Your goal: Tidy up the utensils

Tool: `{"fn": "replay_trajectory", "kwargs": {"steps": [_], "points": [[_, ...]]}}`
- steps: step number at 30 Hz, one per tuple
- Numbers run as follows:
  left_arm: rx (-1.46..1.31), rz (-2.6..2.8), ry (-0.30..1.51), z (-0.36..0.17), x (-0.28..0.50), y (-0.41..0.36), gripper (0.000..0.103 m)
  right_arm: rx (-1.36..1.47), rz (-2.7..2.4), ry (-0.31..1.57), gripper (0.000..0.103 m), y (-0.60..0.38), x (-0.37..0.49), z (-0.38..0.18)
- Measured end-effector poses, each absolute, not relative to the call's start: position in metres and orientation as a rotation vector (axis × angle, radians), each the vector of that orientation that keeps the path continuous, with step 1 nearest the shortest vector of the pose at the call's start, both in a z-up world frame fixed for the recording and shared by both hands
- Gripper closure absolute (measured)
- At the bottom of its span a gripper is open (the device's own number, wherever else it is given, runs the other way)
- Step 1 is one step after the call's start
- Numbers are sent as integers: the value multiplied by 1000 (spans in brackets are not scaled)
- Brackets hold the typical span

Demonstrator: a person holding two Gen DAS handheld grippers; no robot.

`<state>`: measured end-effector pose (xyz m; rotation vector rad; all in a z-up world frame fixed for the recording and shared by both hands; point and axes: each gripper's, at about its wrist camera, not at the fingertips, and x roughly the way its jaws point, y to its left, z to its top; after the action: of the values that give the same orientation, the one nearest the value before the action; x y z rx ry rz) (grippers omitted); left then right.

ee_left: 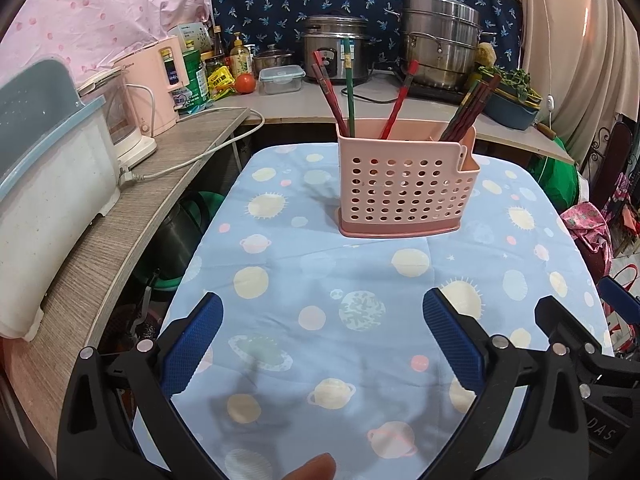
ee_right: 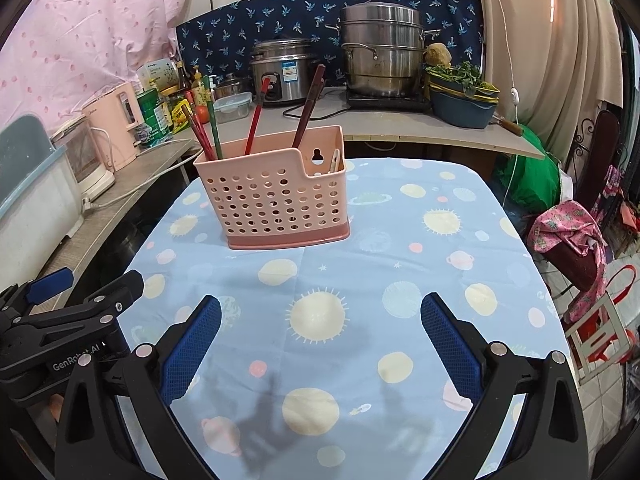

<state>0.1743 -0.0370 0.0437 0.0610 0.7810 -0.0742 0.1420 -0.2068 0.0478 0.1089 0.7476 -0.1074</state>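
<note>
While both tools hang over the near end of the bench, the left tool and the right tool stand spread wide with nothing between their blue pads. A pink holder stands upright on the planet-print cloth toward the far end, well apart from both. Chopsticks lean inside the holder, red and dark ones plus one green; none lies on the cloth.

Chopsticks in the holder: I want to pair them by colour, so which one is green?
The green chopstick stands at the holder's left end beside a red pair; all the others are red or dark brown.
</note>
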Motion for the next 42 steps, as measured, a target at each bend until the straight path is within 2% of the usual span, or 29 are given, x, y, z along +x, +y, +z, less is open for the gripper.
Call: {"fn": "replay_trajectory", "kwargs": {"steps": [42], "points": [[80,-51,789,42,174,-35,7,105,-111,769,7,-207,146,44]]}}
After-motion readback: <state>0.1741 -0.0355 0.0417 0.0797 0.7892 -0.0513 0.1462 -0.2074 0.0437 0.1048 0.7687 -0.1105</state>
